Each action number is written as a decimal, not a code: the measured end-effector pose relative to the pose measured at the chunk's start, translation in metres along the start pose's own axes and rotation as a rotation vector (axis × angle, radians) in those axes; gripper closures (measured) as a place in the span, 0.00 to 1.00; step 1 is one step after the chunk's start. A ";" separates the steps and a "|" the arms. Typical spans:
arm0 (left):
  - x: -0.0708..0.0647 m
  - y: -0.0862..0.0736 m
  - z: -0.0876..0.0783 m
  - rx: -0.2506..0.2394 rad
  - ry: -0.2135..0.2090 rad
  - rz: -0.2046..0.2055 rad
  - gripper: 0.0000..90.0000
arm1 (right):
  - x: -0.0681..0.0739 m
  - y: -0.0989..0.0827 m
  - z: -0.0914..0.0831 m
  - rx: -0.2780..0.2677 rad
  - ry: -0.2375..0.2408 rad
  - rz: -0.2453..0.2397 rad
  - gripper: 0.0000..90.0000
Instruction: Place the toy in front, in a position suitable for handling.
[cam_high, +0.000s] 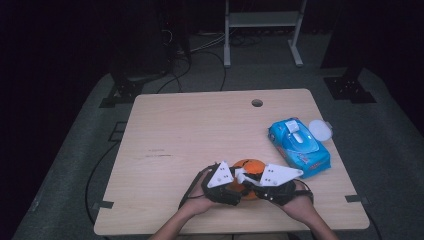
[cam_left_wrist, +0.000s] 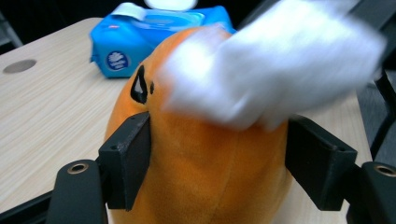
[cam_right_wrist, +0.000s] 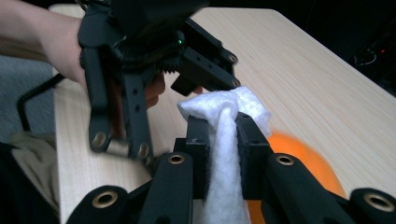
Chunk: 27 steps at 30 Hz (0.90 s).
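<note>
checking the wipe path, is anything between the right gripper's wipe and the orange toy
Nothing visible. The right gripper pinches the white wipe, which lies against the orange toy held between the left gripper's jaws.

Your light wood table (cam_high: 190, 130) has a cable hole (cam_high: 257, 103) nr the far edge; blue wipes pack (cam_high: 299, 146) by the right edge; orange plush toy (cam_high: 248, 165) nr the near edge, centre.

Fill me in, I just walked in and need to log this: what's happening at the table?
A person is wiping an orange plush toy near the table's front edge. The left gripper straddles the toy, its jaws at the sides, while the right gripper pinches a white wipe and rubs it over the toy's top. A blue pack of wet wipes lies at the right with its lid open.
</note>
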<state>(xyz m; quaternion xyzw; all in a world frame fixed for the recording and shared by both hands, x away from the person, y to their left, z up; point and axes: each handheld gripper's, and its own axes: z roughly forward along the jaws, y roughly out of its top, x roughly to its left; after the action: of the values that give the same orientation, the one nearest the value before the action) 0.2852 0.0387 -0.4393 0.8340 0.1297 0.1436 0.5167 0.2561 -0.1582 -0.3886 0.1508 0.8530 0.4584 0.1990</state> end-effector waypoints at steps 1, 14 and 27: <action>0.000 0.000 0.000 0.000 0.000 0.000 0.30 | 0.000 0.000 0.002 0.006 -0.005 -0.005 0.86; 0.007 -0.002 -0.002 -0.009 0.004 -0.058 0.29 | -0.033 -0.016 -0.030 0.039 -0.124 0.073 0.86; 0.000 -0.001 0.000 -0.001 0.029 -0.034 0.30 | -0.010 -0.003 -0.010 0.024 -0.019 0.028 0.86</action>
<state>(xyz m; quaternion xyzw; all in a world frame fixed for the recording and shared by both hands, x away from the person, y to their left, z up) 0.2856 0.0390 -0.4400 0.8294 0.1515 0.1468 0.5174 0.2603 -0.1714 -0.3841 0.1692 0.8543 0.4495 0.1986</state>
